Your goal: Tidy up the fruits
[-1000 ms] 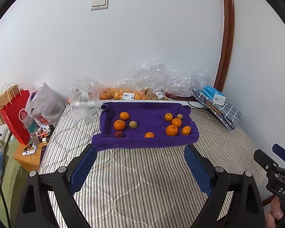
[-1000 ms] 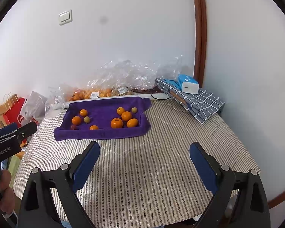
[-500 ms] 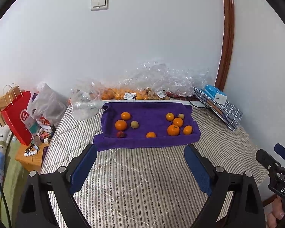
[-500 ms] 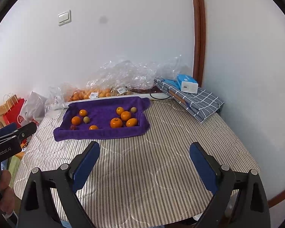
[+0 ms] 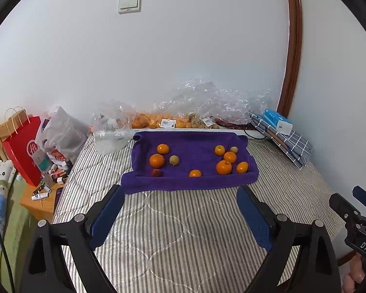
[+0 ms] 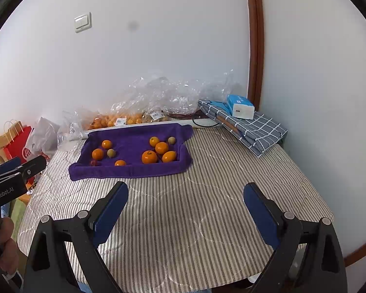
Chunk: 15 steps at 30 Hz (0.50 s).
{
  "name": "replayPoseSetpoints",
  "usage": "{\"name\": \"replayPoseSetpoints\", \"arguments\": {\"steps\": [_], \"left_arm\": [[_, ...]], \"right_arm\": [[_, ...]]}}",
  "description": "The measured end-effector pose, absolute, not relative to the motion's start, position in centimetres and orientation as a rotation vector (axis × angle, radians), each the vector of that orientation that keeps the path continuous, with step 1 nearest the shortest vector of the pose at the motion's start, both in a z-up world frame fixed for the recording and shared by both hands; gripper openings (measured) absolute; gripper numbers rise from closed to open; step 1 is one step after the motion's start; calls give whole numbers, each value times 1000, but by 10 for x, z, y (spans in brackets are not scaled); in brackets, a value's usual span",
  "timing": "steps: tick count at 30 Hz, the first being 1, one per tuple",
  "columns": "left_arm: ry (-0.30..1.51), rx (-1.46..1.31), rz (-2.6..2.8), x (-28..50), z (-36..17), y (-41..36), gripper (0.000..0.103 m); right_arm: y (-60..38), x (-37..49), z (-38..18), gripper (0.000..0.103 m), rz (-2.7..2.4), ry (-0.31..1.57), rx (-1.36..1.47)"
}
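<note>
A purple towel [image 5: 190, 180] [image 6: 134, 172] lies on the striped bed and holds several fruits. On its left are two oranges [image 5: 156, 160], a small greenish fruit [image 5: 174, 160] and a small red fruit [image 5: 156, 172]. An orange [image 5: 195, 173] lies at the front middle. On its right is a cluster of oranges [image 5: 224, 167] [image 6: 149, 157] with a small greenish fruit [image 5: 234, 149]. My left gripper [image 5: 179, 193] is open and empty, short of the towel's front edge. My right gripper [image 6: 185, 190] is open and empty, nearer the bed's front.
Clear plastic bags of oranges [image 5: 158, 122] lie along the wall behind the towel. A folded checked cloth [image 6: 253, 129] with a blue box [image 6: 240, 106] sits at the back right. A red paper bag [image 5: 22, 146] and a cluttered bedside table [image 5: 41, 195] stand left of the bed.
Both views have drifted slightly: the towel and fruits sit a little farther away and higher in the frames. Both grippers stay open and empty.
</note>
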<state>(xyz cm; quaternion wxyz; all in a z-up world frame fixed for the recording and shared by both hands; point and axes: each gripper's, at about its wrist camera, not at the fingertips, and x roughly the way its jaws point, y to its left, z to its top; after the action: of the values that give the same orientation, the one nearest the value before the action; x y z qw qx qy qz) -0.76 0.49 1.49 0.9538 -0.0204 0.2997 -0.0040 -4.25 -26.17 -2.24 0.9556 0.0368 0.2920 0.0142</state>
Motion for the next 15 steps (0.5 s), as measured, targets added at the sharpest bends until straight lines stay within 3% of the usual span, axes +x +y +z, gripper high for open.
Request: {"name": "replayPoseSetpoints", "arguments": {"steps": [15], "left_arm": [[606,-40,-6,-8,15,10,93]], "right_arm": [[-258,-43,-23,95,35,588,73]]}}
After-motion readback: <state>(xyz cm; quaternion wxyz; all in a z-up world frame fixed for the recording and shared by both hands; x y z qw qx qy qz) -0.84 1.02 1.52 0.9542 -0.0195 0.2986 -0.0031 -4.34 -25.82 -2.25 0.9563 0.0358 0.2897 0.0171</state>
